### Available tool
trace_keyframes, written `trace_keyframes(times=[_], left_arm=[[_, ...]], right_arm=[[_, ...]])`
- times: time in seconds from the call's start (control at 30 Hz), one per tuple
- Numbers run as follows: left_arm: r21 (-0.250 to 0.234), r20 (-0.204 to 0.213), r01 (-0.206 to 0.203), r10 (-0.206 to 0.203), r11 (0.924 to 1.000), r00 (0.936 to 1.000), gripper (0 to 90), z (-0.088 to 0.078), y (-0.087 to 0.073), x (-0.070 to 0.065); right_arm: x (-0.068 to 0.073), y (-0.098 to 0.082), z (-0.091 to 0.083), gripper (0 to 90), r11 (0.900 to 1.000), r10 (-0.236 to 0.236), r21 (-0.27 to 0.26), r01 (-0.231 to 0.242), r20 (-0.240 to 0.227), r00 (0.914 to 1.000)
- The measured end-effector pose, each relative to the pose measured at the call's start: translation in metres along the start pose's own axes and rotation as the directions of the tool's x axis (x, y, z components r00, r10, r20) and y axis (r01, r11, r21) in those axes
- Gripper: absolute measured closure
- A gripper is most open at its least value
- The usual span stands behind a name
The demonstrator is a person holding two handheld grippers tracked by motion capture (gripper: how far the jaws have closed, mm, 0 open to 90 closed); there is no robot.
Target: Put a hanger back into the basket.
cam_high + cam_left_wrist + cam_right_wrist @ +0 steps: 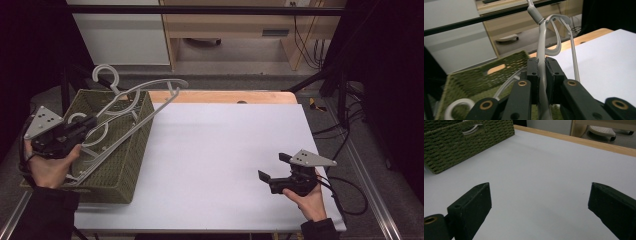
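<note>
In the high view, nearest the camera, the person's two hands come in from the bottom edge. The left hand (49, 167) holds the left gripper (92, 121) over the green woven basket (131, 165), which stands on the left part of the white table (220, 155). Its jaws are clamped on a pale grey clothes hanger (145, 102) that is lifted at a slant, its hook up past the basket's far corner and one arm reaching over the basket's rim above the table. More pale hangers (92, 150) lie inside the basket below it. The right hand (310, 200) holds the right gripper (271, 167) low over the table near its right front corner, well apart from the basket, with its jaws spread wide and nothing between them.

In the left gripper view, the two black jaws rise from the bottom edge, pressed narrow on the hanger's (541, 57) grey shaft, which runs up between them toward the hook's collar. The basket (481, 77) lies below and to the left, with a white loop of another hanger (456, 106) in it.

In the right gripper view, the jaws stand far apart at the bottom corners, bare table (544, 175) between them. The basket (461, 142) sits at the upper left, a grey hanger (471, 128) part showing through its handle slot.
</note>
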State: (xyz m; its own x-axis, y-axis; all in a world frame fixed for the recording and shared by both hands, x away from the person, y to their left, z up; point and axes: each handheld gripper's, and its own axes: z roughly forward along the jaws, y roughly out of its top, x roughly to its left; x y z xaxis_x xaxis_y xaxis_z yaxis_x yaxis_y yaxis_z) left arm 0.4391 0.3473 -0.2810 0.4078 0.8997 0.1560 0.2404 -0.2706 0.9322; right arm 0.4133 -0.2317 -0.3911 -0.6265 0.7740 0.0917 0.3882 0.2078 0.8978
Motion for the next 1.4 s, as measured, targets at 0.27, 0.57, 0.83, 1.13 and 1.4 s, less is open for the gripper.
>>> trace_keyframes(times=[0.27, 0.57, 0.83, 1.13, 1.4], left_arm=[[0.005, -0.033, 0.035, -0.034, 0.9994, 0.9989, 82.2, 0.000, -0.016, 0.032], [0.044, -0.075, 0.042, -0.039, 0.9981, 0.9964, 82.1, 0.004, -0.036, 0.062], [0.076, -0.095, 0.051, -0.044, 0.9958, 0.9945, 82.1, 0.000, -0.051, 0.087], [0.068, -0.072, 0.051, -0.046, 0.9964, 0.9964, 82.1, 0.000, -0.056, 0.095], [0.013, -0.057, 0.037, -0.036, 0.9992, 0.9977, 82.1, -0.010, -0.044, 0.092]], right_arm=[[-0.001, 0.000, 0.000, 4.9, 1.000, 0.001, 0.003, -0.001, 0.002, 1.0000], [-0.002, 0.001, -0.003, 4.6, 1.000, -0.001, -0.003, 0.001, 0.009, 1.0000], [-0.002, 0.001, -0.002, 4.6, 1.000, -0.001, 0.001, 0.001, 0.016, 0.9999], [-0.004, 0.001, -0.005, 4.8, 1.000, 0.001, -0.004, -0.001, 0.020, 0.9998], [-0.007, -0.001, -0.005, 5.1, 1.000, 0.020, -0.008, -0.020, 0.020, 0.9996]])
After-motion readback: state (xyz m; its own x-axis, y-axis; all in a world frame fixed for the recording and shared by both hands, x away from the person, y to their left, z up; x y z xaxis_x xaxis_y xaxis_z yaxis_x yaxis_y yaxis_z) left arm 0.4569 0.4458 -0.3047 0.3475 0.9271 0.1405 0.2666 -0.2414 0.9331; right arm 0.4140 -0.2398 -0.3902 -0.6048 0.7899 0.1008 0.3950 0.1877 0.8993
